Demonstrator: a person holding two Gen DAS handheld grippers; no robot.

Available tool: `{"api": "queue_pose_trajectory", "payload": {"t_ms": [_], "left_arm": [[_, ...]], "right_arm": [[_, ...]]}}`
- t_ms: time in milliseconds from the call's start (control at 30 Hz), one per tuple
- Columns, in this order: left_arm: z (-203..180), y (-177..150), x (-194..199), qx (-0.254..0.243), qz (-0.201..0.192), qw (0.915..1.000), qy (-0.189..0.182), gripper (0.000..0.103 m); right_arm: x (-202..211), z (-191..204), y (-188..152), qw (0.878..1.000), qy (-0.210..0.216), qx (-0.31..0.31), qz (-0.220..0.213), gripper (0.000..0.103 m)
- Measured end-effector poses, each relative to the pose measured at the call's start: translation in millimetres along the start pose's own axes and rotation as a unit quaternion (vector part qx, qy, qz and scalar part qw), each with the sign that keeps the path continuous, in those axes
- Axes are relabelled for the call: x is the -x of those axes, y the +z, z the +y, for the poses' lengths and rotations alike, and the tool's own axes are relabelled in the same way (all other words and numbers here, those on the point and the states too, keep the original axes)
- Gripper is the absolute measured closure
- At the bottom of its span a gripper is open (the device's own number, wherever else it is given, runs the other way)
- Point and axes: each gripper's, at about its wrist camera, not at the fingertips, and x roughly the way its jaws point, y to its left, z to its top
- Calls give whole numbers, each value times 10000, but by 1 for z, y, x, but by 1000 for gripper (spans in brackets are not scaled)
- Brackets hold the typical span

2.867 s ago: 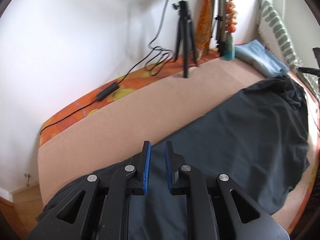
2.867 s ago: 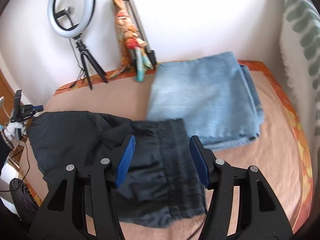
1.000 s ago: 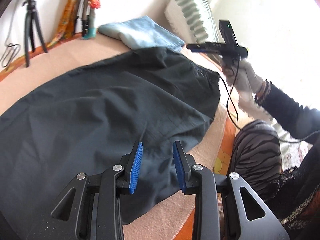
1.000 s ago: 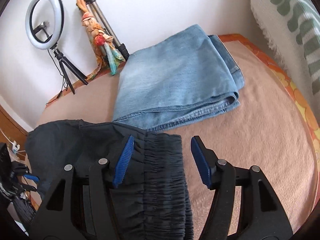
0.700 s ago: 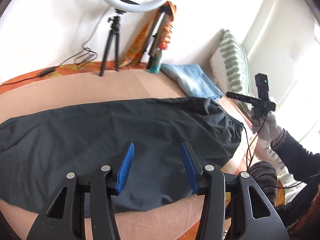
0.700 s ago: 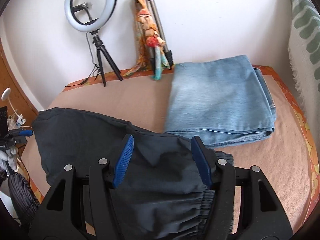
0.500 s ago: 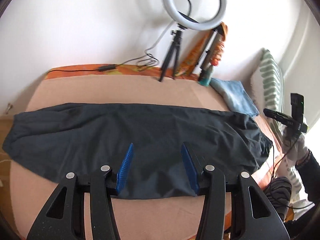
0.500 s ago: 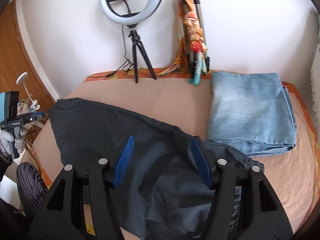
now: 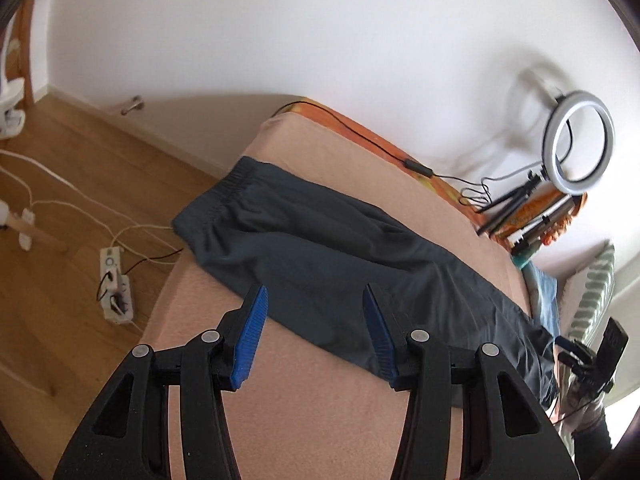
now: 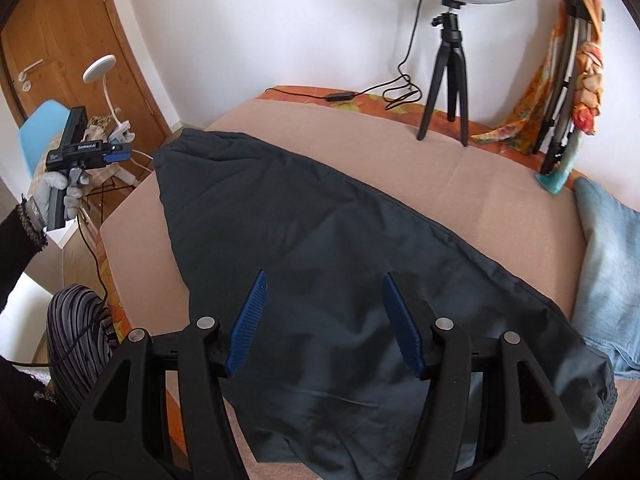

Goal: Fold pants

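Right wrist view: dark pants (image 10: pixel 320 248) flat beneath the wide-spread right claw (image 10: pixel 323 320).

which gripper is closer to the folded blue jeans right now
Right. The right gripper hangs open over the dark pants with the folded jeans just beside it; the left gripper is at the pants' other end, jeans far off.

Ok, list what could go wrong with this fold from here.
1. The dark pants have one end at the bed's edge; a tug could slide them off.
2. The folded jeans touch the pants, so a fold that way may snag them.
3. The ring light tripod stands on the bed; pulling fabric could topple it.
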Motion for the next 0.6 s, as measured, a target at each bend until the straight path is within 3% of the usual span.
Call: {"api": "queue_pose_trajectory", "payload": {"t_ms": [67, 267, 533, 600], "left_arm": [[21, 7, -8, 159, -18, 9998, 130, 55], [59, 21, -38, 456, 7, 9989, 55, 47], [93, 23, -66, 886, 114, 9957, -246, 47], [101, 23, -70, 1061, 86, 9936, -375, 47]], "right_arm": [[-16, 13, 16, 9998, 62, 163, 58, 40], [-70, 51, 81, 9968, 408, 669, 131, 40], [-169, 106, 154, 9851, 808, 1484, 315, 40], [-196, 118, 167, 9818, 886, 1626, 411, 44]]}}
